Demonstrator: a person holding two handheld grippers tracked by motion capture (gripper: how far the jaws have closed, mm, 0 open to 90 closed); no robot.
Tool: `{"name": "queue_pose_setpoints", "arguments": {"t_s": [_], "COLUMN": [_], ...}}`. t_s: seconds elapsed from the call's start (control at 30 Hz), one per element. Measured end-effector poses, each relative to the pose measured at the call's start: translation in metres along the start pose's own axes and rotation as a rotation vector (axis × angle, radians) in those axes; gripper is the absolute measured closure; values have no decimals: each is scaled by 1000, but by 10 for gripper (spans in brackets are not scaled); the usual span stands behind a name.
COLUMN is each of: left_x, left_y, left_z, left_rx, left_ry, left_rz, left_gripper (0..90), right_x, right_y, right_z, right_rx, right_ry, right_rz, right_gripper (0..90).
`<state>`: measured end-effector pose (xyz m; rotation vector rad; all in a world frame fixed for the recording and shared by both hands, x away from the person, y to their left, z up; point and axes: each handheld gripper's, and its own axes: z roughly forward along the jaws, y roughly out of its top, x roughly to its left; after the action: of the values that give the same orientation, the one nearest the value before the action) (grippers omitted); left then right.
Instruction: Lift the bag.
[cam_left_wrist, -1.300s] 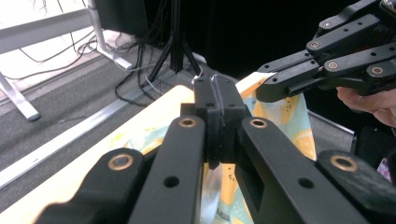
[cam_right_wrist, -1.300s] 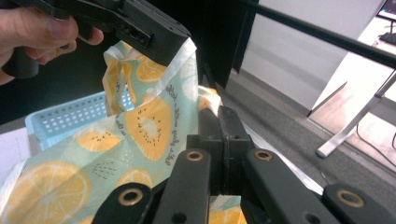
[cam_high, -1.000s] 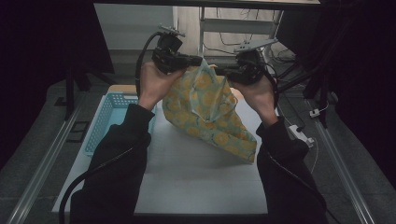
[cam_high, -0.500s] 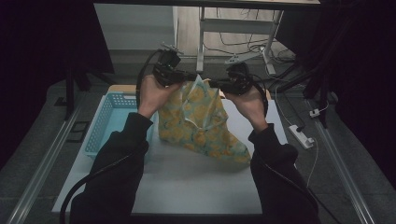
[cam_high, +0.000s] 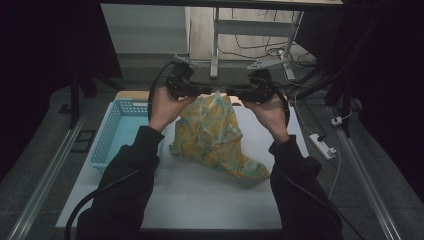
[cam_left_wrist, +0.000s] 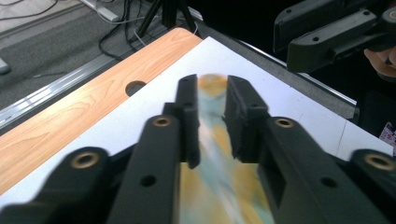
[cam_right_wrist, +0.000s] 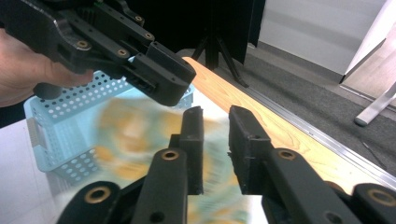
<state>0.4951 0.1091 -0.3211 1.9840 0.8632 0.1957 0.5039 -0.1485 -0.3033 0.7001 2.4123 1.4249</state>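
A yellow and green patterned cloth (cam_high: 212, 135) lies heaped on the white table (cam_high: 200, 200), its peak rising between the two grippers. My left gripper (cam_high: 204, 90) and right gripper (cam_high: 235, 91) face each other tip to tip just above that peak. In the left gripper view the jaws (cam_left_wrist: 211, 88) have just been opening, and the blurred cloth (cam_left_wrist: 210, 172) shows through the gap without being pressed. In the right gripper view the jaws (cam_right_wrist: 215, 116) have also just been opening, with the blurred cloth (cam_right_wrist: 126, 126) beneath them. The left gripper (cam_right_wrist: 163, 79) hangs close ahead there.
A light blue perforated basket (cam_high: 117, 130) stands at the table's left side, beside the cloth. A wooden strip (cam_left_wrist: 70, 121) with a round hole runs along the table's far edge. A white power strip (cam_high: 322, 146) lies on the floor at the right.
Both hands have come down and the cloth has sunk with them, spreading on the table. The grippers now point at each other over its peak, and both pairs of jaws have parted.
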Motion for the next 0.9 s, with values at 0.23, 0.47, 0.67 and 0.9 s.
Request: {"name": "queue_pose_setpoints", "arguments": {"t_s": [0.23,0.47,0.67,0.9], "left_x": [-9,-17,-23,-30], "left_y": [-14,-34,-54,-80], "left_z": [-6,-9,-9,-9], "left_rx": [-15,-17,-5,26], "left_ry": [-4,-12,3,-14], "left_rz": [38,60,65,59], "left_gripper": [518,355,214,125], "right_x": [0,4,11,21], "right_y": [-12,-26,-40,-60], "right_z": [-6,-8,-8,-5], "right_rx": [-5,-10,-15,-21], "right_ry": [15,25,34,64], "right_rz": [7,17,19,28], "right_gripper": [641,518,437,364]}}
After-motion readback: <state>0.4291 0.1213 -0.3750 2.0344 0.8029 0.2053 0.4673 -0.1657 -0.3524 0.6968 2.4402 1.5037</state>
